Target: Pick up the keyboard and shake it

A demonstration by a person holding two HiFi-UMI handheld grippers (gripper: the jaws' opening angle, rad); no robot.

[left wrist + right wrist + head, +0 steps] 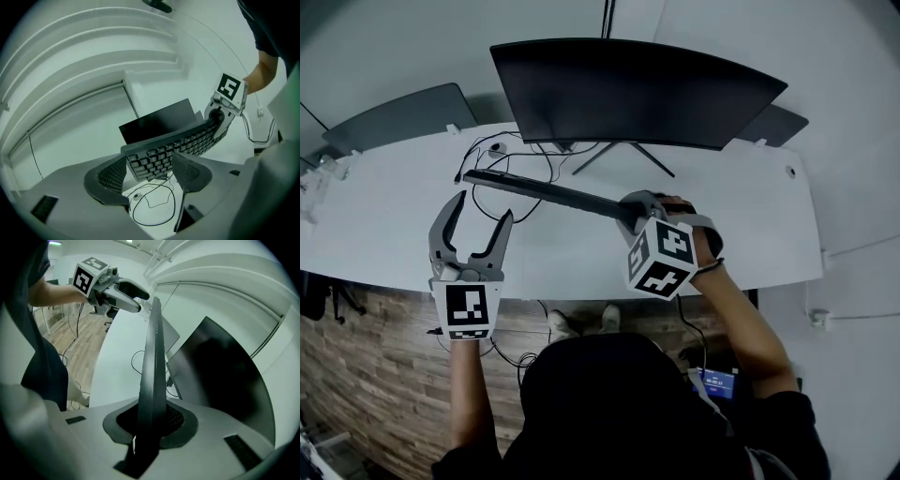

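A dark keyboard [546, 191] hangs in the air above the white desk [384, 220], turned on edge. My right gripper [631, 214] is shut on its right end. In the right gripper view the keyboard [153, 357] runs edge-on away from the clamped jaws of that gripper [151, 425]. My left gripper [484, 206] is open wide just below the keyboard's left end and does not touch it. In the left gripper view, the key rows of the keyboard [180, 143] face the spread jaws of the left gripper [149, 164], with the end just ahead of them. The pads grip nothing.
A wide curved monitor [628, 89] stands at the back of the desk, close behind the keyboard. Black cables [511, 155] loop on the desk under the keyboard's left end. Another dark screen back [398, 114] sits far left. Wood floor [366, 375] lies below the desk's front edge.
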